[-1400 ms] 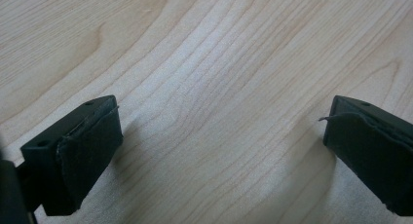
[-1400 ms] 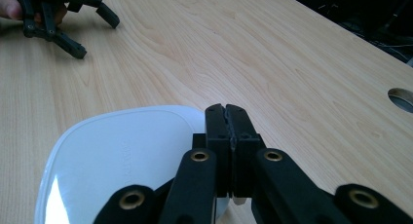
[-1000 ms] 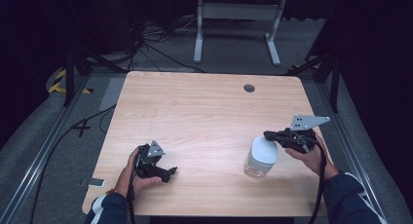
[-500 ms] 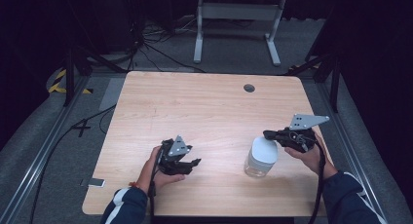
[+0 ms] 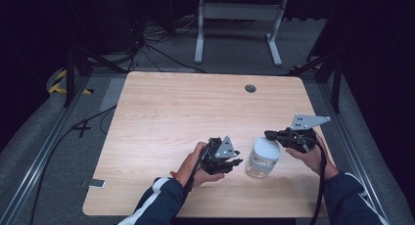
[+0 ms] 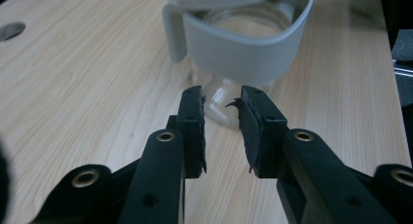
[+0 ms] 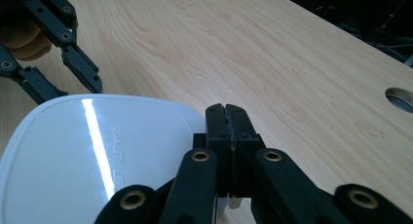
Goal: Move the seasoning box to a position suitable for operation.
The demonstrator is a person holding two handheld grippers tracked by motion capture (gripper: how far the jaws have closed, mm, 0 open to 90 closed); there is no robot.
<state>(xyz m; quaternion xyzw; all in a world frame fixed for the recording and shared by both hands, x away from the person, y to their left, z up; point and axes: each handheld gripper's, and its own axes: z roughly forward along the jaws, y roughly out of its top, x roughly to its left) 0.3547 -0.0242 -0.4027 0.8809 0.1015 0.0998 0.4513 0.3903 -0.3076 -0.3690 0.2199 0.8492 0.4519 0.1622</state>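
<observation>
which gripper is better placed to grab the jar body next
Left. The left gripper is open, level with the jar body and aimed at it. The right gripper is shut over the lid.

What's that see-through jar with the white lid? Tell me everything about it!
The jar is clear, like glass or plastic, and looks empty. It stands upright on the wooden table, near the front right. Its glossy white lid has rounded corners, raised lettering and side flaps. The right gripper, jaws closed, sits at the lid's edge; the left gripper, open, points at its base.
</observation>
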